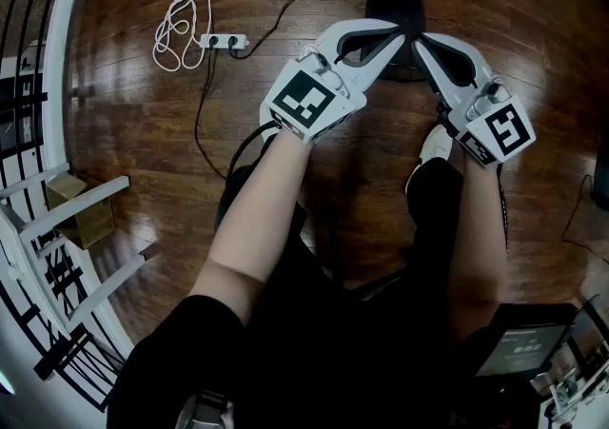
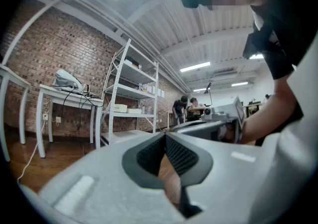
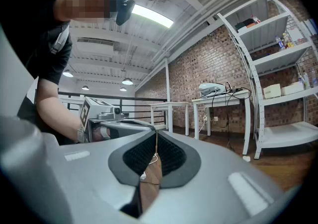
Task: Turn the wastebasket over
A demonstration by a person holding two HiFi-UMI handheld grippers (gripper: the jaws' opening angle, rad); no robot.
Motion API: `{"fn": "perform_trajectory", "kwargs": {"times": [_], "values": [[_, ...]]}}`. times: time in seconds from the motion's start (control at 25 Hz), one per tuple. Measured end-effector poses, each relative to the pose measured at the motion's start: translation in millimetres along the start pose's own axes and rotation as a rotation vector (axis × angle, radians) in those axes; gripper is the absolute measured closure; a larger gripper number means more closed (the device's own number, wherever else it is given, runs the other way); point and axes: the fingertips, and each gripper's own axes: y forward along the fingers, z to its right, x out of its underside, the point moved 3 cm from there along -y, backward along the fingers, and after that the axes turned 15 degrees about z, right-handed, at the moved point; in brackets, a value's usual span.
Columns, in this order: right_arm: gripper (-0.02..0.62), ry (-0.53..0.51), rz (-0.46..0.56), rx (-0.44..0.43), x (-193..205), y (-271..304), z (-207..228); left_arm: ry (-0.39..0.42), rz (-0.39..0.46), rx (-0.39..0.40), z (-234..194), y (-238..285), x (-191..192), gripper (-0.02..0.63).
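Your left tongs (image 2: pixel 165 137) and right tongs (image 3: pixel 156 137) were clenched and empty, just before the black wastebasket (image 1: pixel 395 1) on the floor (image 1: pixel 124 104). You needed them opened wide to grip it.

At top centre of the head view, on the brown wooden plank floor (image 1: pixel 124 123): black round wastebasket (image 1: pixel 395 1). Just before it, white left gripper (image 1: pixel 403 30) and white right gripper (image 1: pixel 422 41) side by side, tips close together at its near rim. Left of the wastebasket, well apart: white power strip (image 1: pixel 225 40), coiled white cable (image 1: pixel 179 29) beside it on the left. At left edge, brown cardboard box (image 1: pixel 81 216) among bars of a white metal frame (image 1: pixel 76 199). Lower right corner: dark screen (image 1: pixel 523 349).
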Motion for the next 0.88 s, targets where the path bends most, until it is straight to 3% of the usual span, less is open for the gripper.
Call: {"fn": "perform_trajectory", "kwargs": {"times": [0.4, 0.52, 0.68, 0.88], "values": [[0.583, -0.011, 0.000, 0.001, -5.6, 27.4, 67.3, -0.005, 0.023, -0.013, -46.1, 49.4, 0.9, 0.607], [0.583, 0.038, 0.008, 0.052, -4.9, 27.8, 82.9, -0.003, 0.031, -0.019, -53.2, 57.0, 1.5, 0.606], [0.583, 0.178, 0.063, 0.216, 8.3, 14.3, 102.9, 0.027, 0.045, -0.037, -60.0, 60.9, 7.0, 0.606], [0.583, 0.555, 0.212, 0.426, 71.0, -6.8, 111.4, 0.074, 0.026, -0.036, -55.4, 68.9, 31.5, 0.606]]}}
